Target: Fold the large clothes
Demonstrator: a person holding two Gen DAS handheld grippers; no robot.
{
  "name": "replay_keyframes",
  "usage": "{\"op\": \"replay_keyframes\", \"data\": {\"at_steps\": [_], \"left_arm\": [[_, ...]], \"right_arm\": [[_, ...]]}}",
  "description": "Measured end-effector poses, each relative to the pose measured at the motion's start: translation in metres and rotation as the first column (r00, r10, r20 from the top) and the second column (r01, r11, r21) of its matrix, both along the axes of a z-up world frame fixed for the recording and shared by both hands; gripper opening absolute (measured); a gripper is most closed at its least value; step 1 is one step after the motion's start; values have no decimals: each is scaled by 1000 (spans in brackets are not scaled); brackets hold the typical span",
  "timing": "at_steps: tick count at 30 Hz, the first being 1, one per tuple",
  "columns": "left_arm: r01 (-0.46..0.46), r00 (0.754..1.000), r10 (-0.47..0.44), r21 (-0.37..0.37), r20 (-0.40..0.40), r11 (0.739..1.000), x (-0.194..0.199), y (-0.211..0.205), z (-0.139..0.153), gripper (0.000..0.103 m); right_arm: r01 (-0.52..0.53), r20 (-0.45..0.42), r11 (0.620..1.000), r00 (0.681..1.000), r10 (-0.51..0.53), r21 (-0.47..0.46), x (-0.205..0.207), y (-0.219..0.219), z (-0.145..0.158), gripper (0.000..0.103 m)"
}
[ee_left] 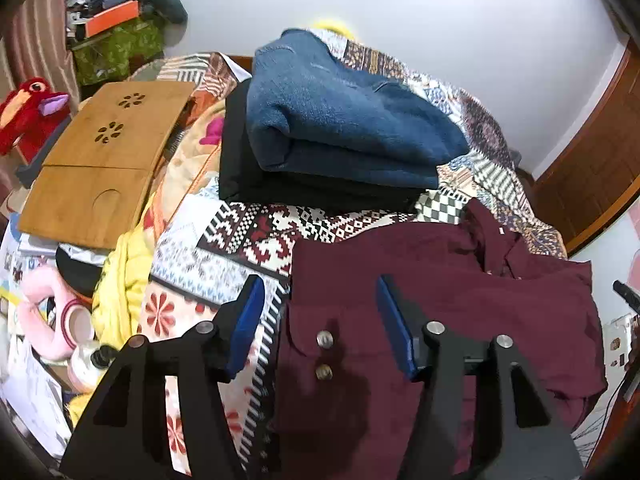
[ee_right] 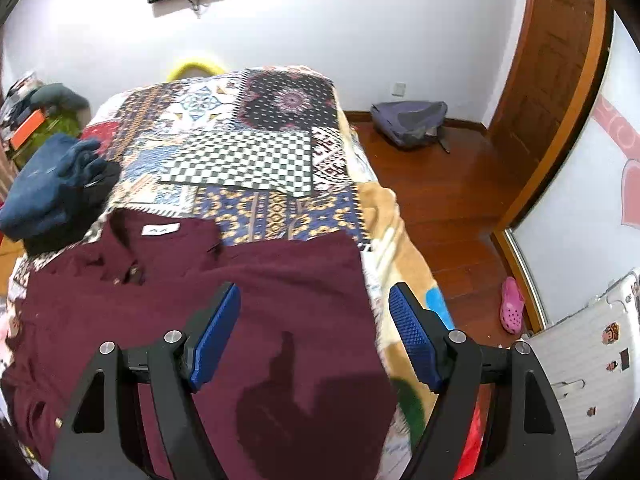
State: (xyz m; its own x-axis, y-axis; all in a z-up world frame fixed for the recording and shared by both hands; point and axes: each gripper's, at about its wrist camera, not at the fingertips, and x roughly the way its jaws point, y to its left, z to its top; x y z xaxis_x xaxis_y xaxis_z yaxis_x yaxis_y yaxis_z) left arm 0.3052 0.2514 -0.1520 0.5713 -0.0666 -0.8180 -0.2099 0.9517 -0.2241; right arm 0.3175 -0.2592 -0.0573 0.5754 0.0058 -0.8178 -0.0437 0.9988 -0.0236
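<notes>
1. Left hand-held gripper (ee_left: 320, 320) hangs above the bed (ee_left: 256, 236), jaws apart, nothing between the blue pads (ee_left: 248, 320).
2. Under it lies the maroon shirt (ee_left: 440, 280), spread on the patchwork bedspread; its buttoned cuff (ee_left: 324, 356) sits between the 2 fingers in view, but the pads do not touch the cloth.
3. Right hand-held gripper (ee_right: 316, 328) is open too, wide, pads (ee_right: 216, 332) clear of everything.
4. In the right wrist view the shirt (ee_right: 280, 300) fills the near part of the bed (ee_right: 240, 160), collar and white label (ee_right: 160, 229) at the far left side, its right edge running down near the bed's right side.
5. Far left of the shirt, a blue folded garment (ee_left: 340, 120) sits on top of a black one (ee_left: 240, 160).
6. Further left, a wooden tray (ee_left: 100, 160) lies on the bed, a red plush toy (ee_left: 28, 116) beyond it.
7. Right of the bed: wood floor, a grey backpack (ee_right: 408, 122) against the far wall, 1 pink clog (ee_right: 512, 310) near a white suitcase (ee_right: 592, 360).
</notes>
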Motion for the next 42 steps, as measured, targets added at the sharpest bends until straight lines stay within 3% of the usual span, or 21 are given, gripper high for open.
{"op": "replay_keyframes", "data": {"at_steps": [9, 14, 15, 16, 17, 18, 19, 21, 22, 29, 33, 38, 42], "left_arm": [[26, 974, -47, -99, -220, 995, 55, 10, -91, 59], [84, 984, -104, -142, -143, 986, 61, 2, -104, 59], [110, 981, -135, -171, -137, 979, 63, -1, -107, 52], [114, 980, -140, -177, -143, 978, 65, -3, -109, 50], [103, 979, -131, -176, -154, 979, 67, -4, -111, 48], [97, 980, -128, -194, -154, 976, 69, -4, -110, 38], [86, 981, -118, -203, -155, 975, 70, -2, -109, 23], [50, 984, -88, -239, -153, 970, 71, 5, -105, 7], [39, 986, -77, -241, -150, 970, 72, 7, -101, 6], [17, 998, -23, -104, -54, 994, 86, 3, -52, 0], [30, 1000, -30, 14, -10, 999, 105, -12, -26, 1], [42, 997, -35, 111, -63, 993, 116, -27, -38, 1], [38, 996, -26, 138, -86, 990, 112, -28, -55, 2]], "right_arm": [[84, -180, 995, 981, -72, 59, 50, -33, -66, 74], [83, -235, 988, 971, -51, 128, 63, -37, -87, 73], [80, -227, 987, 973, -47, 140, 65, -36, -86, 65], [74, -217, 986, 975, -41, 147, 66, -34, -85, 44], [73, -219, 986, 975, -39, 148, 68, -31, -85, 33], [78, -218, 987, 975, -46, 140, 69, -29, -84, 25], [78, -205, 988, 977, -50, 131, 70, -26, -82, 17], [49, -164, 994, 986, -32, 99, 69, -17, -74, 13], [39, -144, 995, 989, -25, 90, 69, -14, -71, 11], [20, -25, 992, 1000, -17, 121, 82, -9, -29, 8], [43, -8, 995, 999, -42, 94, 96, -5, -28, 8], [68, -88, 997, 994, -65, 32, 108, -3, -65, 9], [89, -137, 996, 987, -85, 17, 104, -10, -80, 14]]}}
